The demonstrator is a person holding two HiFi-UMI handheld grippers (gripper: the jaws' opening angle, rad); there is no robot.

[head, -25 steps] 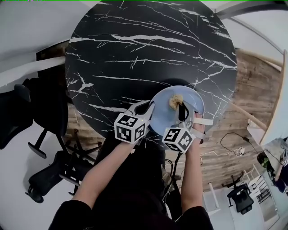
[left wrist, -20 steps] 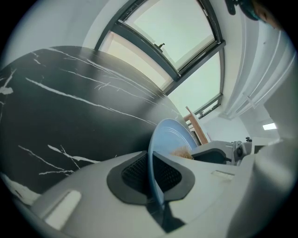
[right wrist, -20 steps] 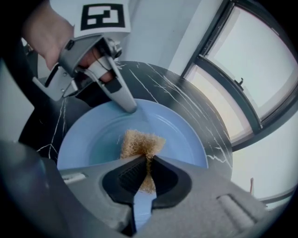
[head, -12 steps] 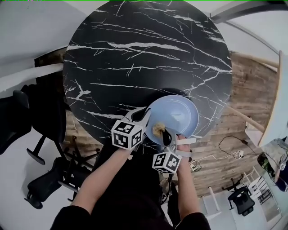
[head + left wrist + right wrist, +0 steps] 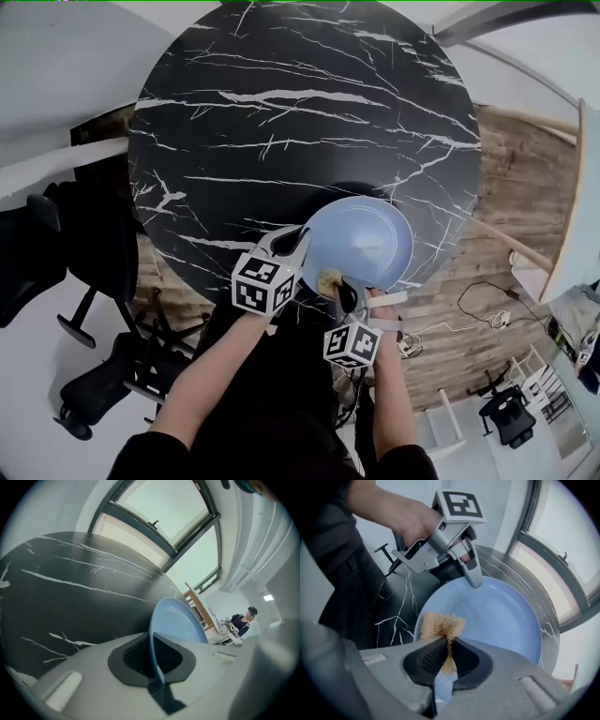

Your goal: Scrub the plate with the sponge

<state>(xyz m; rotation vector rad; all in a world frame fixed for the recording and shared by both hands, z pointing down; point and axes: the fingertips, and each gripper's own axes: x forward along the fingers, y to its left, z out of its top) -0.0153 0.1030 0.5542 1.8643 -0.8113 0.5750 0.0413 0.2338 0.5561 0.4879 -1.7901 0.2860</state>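
One table [image 5: 281,112], round and black with white veins. One blue plate [image 5: 375,230] at its near edge. One tan sponge [image 5: 328,279]. Two tools, the left tool [image 5: 302,236] and the right tool [image 5: 339,289], carrying two marker cubes, one apiece. Two arms. Three black office chairs on the floor: two beyond the table's left edge, one past its near right edge. One distant person [image 5: 243,623] in the left gripper view.
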